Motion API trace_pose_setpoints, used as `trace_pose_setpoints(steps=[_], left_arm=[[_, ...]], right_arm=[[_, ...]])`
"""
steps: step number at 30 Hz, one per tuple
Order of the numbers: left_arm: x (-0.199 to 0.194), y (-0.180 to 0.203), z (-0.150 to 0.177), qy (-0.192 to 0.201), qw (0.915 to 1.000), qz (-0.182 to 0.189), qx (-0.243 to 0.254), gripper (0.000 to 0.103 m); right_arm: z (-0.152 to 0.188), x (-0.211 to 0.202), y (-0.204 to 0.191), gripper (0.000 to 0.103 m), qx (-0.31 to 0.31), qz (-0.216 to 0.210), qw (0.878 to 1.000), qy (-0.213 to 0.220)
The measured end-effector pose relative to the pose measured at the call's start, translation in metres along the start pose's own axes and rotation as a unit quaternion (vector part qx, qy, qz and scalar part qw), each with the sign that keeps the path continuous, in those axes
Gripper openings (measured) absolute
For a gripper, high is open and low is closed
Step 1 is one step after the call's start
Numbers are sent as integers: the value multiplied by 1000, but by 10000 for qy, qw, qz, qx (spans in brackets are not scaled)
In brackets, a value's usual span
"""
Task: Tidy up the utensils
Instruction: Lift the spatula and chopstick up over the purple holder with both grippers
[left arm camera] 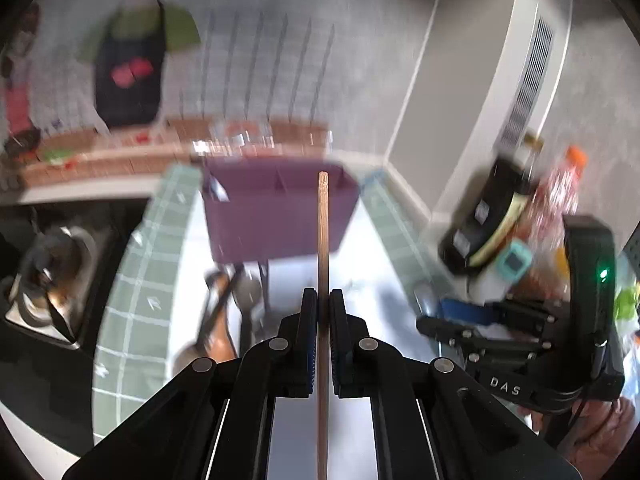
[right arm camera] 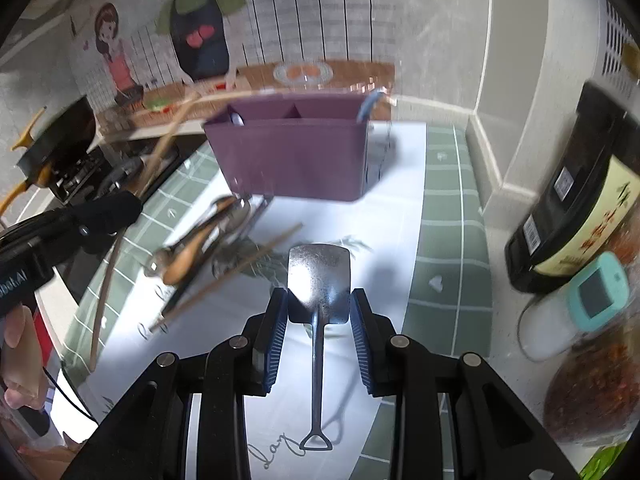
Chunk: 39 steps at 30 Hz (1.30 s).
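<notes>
A purple divided utensil holder [left arm camera: 276,212] stands at the back of a white and green mat [left arm camera: 136,304]. My left gripper [left arm camera: 323,304] is shut on a wooden chopstick [left arm camera: 323,232] that points toward the holder. My right gripper [right arm camera: 319,308] grips the blade of a metal shovel-shaped spoon [right arm camera: 319,276] by its edges, above the mat. The holder [right arm camera: 292,152] shows ahead in the right wrist view, with a blue-handled utensil [right arm camera: 366,106] in it. A pile of spoons and utensils [right arm camera: 200,240] and a loose chopstick [right arm camera: 228,280] lie on the mat left of the spoon. The left gripper's chopstick [right arm camera: 120,248] shows blurred at left.
A stove with a pan [right arm camera: 60,140] is at the left. A dark jar [right arm camera: 576,216], a teal timer [right arm camera: 596,292] and a jar of chilli flakes [right arm camera: 596,392] stand at the right by the wall. The right gripper [left arm camera: 460,324] shows at right in the left wrist view.
</notes>
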<state>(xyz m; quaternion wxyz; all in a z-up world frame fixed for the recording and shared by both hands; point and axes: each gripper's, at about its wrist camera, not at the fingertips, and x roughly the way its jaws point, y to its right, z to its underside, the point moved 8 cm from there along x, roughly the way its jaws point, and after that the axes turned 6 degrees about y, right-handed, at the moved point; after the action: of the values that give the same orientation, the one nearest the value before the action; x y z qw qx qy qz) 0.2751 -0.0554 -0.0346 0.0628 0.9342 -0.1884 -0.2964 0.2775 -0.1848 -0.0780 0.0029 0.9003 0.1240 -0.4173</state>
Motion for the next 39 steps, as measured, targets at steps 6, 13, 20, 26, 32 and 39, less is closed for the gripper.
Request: trace_pose_setpoints(steps=[6,13,20,26,32,39], left_arm=[[-55,9,-66,1161,9931,136,-16,6],[-111,38,-179,2677,9617,206,550,6],[-77,32,-220,3010,9522,191,482,6],[-5,0,-216,2768,9605,189,190,6],[62,-29,-200,2322,9726,16,152,6],[115,-62,-180,2078,9779,-160,-145,6]], right_arm=[[-57,-52,-2,29,-8,-102,9963,854],[-175,-149,-10,29,-302,54,9693,2439],[-229,-159,-10,29,-350,327,9505,3071],[-235,-90,-2,29,-92,213,9616,2735],[-235,-9,5,29,174,39,9729,2305],[-225,70,14,29,282,141,9831,1801]])
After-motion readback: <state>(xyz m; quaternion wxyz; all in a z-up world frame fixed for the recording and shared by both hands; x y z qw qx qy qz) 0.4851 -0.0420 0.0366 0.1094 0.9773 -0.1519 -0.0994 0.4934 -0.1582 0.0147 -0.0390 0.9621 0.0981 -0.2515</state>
